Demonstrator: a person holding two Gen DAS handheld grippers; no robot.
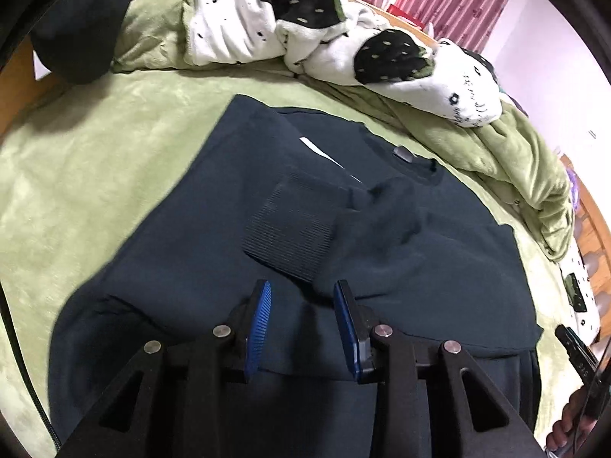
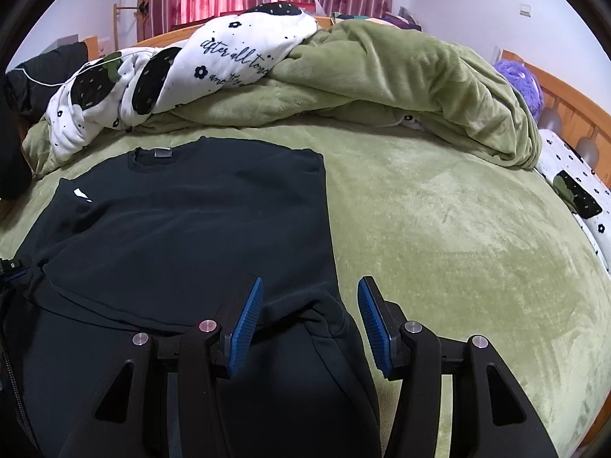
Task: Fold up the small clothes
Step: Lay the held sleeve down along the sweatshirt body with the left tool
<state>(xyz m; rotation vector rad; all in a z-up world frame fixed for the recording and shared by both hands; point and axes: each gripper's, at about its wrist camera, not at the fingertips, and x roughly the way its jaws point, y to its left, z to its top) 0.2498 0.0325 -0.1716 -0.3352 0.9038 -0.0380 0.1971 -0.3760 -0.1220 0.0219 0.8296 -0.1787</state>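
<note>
A dark navy sweater [image 1: 214, 252] lies flat on the green bed cover [image 1: 76, 175], its collar with a grey label [image 1: 403, 154] pointing away from me. One sleeve is folded across the chest, and its ribbed cuff [image 1: 290, 229] lies just ahead of my left gripper [image 1: 302, 286]. That gripper is open, with its blue pads apart and nothing between them. In the right wrist view the sweater [image 2: 191, 221] fills the left half. My right gripper [image 2: 311, 282] hovers open over its right-hand edge, holding nothing.
A bunched white duvet with black strawberries [image 1: 305, 38] and a heaped green blanket [image 2: 420, 87] lie along the far side. A purple plush toy [image 2: 519, 80] sits by the wooden bed frame [image 2: 565, 95]. Dark clothing [image 1: 76, 19] lies at far left. Bare green cover [image 2: 458, 236] stretches right of the sweater.
</note>
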